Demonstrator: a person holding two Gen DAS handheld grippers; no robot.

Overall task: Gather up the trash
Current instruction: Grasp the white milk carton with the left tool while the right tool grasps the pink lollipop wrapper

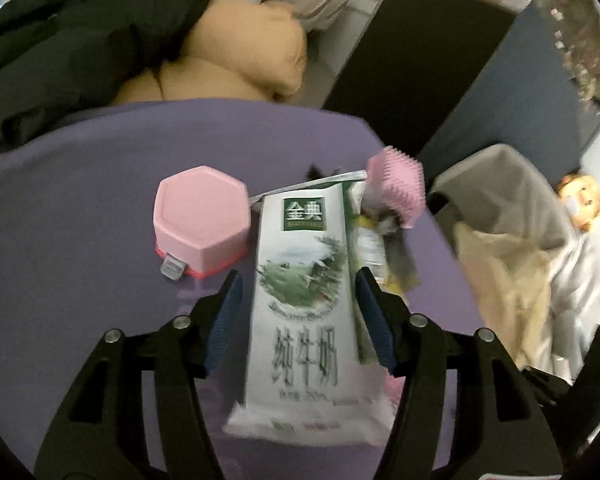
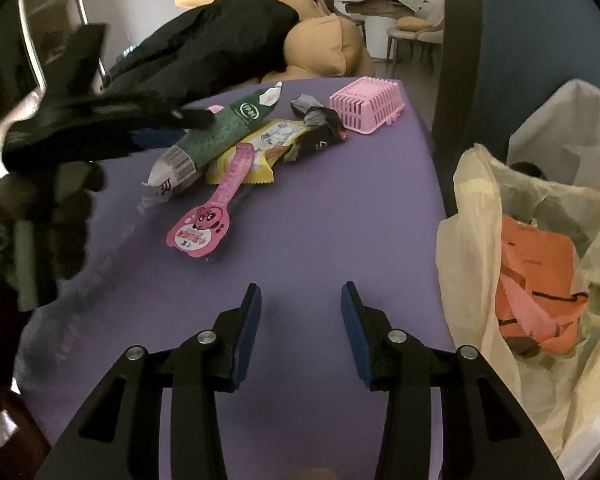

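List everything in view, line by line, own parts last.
milk carton: one, white and green, lying on the table between the left fingers
hexagonal box: one, pink, left of the carton
basket: one, pink, far table corner
yellow wrapper: one, under the carton
strip packet: one, pink, on the yellow wrapper's near side
dark wrapper: one, black and grey, beside the basket
table: one, purple
bin bag: one, pale, right of the table
orange trash: inside the bag
coat: one, black, behind the table
cushions: tan, behind the table
left gripper: black, blue pads, open around the carton
right gripper: black, blue pads, open, empty
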